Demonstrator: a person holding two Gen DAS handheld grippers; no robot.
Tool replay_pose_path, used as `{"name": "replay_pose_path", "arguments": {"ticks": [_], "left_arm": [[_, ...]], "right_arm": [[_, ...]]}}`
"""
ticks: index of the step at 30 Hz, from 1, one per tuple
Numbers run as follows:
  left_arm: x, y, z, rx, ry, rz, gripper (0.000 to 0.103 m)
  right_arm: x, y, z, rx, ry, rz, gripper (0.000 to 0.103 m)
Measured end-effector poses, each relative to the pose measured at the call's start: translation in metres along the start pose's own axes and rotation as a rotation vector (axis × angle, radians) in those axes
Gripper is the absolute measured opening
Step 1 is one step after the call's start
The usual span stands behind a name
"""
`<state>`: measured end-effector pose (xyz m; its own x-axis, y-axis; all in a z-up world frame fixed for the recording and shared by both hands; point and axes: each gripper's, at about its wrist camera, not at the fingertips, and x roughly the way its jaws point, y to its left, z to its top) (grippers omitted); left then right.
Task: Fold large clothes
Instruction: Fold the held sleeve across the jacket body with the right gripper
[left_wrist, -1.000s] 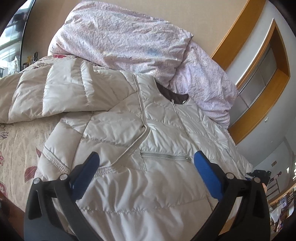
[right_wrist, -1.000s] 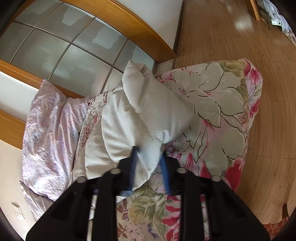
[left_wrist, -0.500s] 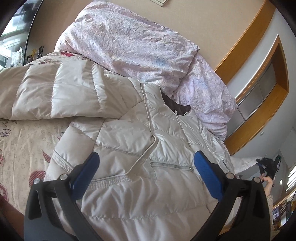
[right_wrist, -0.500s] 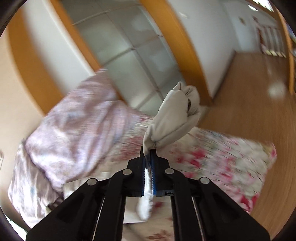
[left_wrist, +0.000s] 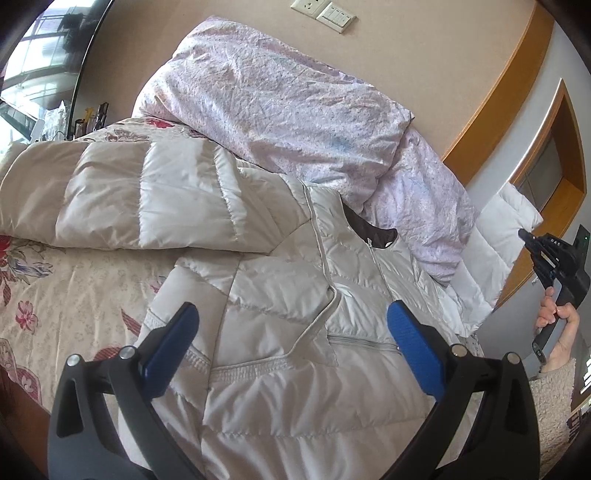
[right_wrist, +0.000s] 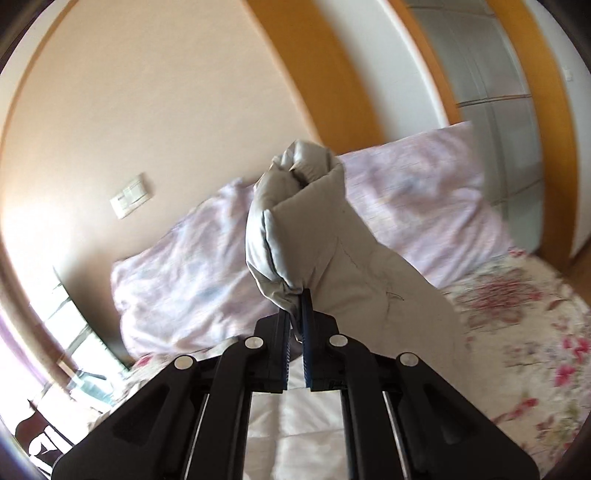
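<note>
A cream quilted puffer jacket (left_wrist: 295, 295) lies front up on the flowered bedspread (left_wrist: 55, 288), one sleeve (left_wrist: 147, 199) stretched out to the left. My left gripper (left_wrist: 291, 317) hovers over the jacket's lower front, wide open, with nothing pinched between its blue pads. My right gripper (right_wrist: 295, 295) is shut on the jacket's other sleeve (right_wrist: 314, 229), lifted off the bed with the cuff standing up past the fingertips. In the left wrist view that raised sleeve (left_wrist: 506, 229) hangs at the right, with the right gripper (left_wrist: 526, 234) held in a person's hand (left_wrist: 557, 325).
Pink crumpled pillows (left_wrist: 280, 107) are piled at the head of the bed against a beige wall with a switch plate (left_wrist: 325, 13). A wood-framed glazed door (right_wrist: 495, 92) stands to the right. A mirror and small items (left_wrist: 59, 110) sit at the far left.
My right gripper closed tight on the sleeve, rolled upright and swung it up off the bed toward the pillows. The left gripper drifted slightly over the jacket and stayed open.
</note>
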<state>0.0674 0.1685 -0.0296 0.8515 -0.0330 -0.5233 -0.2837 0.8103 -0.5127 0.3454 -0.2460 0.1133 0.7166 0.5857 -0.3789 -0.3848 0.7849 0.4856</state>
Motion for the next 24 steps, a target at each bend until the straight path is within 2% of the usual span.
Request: {"name": "replay_pose_path", "arguments": {"ticks": [4, 9, 13, 16, 18, 19, 20, 21, 22, 23, 24], "left_arm": [[-0.007, 0.008, 0.001, -0.007, -0.044, 0.057, 0.101], [-0.013, 0.020, 0.006, -0.039, -0.048, 0.066, 0.101], [-0.018, 0.034, 0.008, -0.076, -0.056, 0.083, 0.101], [-0.018, 0.044, 0.010, -0.107, -0.048, 0.088, 0.101], [-0.017, 0.049, 0.014, -0.122, -0.046, 0.093, 0.101], [-0.017, 0.051, 0.016, -0.128, -0.047, 0.097, 0.101], [-0.017, 0.054, 0.018, -0.133, -0.051, 0.107, 0.101], [-0.018, 0.057, 0.020, -0.138, -0.057, 0.121, 0.101], [-0.019, 0.060, 0.021, -0.140, -0.062, 0.131, 0.101], [-0.020, 0.063, 0.022, -0.145, -0.069, 0.141, 0.101], [-0.020, 0.066, 0.023, -0.155, -0.073, 0.145, 0.101]], "right_arm": [[0.051, 0.032, -0.035, -0.035, 0.154, 0.068, 0.006], [0.114, 0.057, -0.104, -0.139, 0.373, 0.030, 0.006], [0.137, 0.071, -0.151, -0.223, 0.488, -0.021, 0.006], [0.142, 0.086, -0.177, -0.390, 0.532, -0.107, 0.008], [0.140, 0.101, -0.191, -0.562, 0.554, -0.174, 0.012], [0.135, 0.106, -0.194, -0.614, 0.556, -0.188, 0.017], [0.129, 0.111, -0.195, -0.650, 0.560, -0.184, 0.028], [0.122, 0.113, -0.192, -0.646, 0.562, -0.148, 0.035], [0.118, 0.112, -0.187, -0.621, 0.562, -0.107, 0.048], [0.112, 0.110, -0.176, -0.563, 0.551, -0.054, 0.056], [0.107, 0.107, -0.165, -0.504, 0.528, -0.021, 0.056]]}}
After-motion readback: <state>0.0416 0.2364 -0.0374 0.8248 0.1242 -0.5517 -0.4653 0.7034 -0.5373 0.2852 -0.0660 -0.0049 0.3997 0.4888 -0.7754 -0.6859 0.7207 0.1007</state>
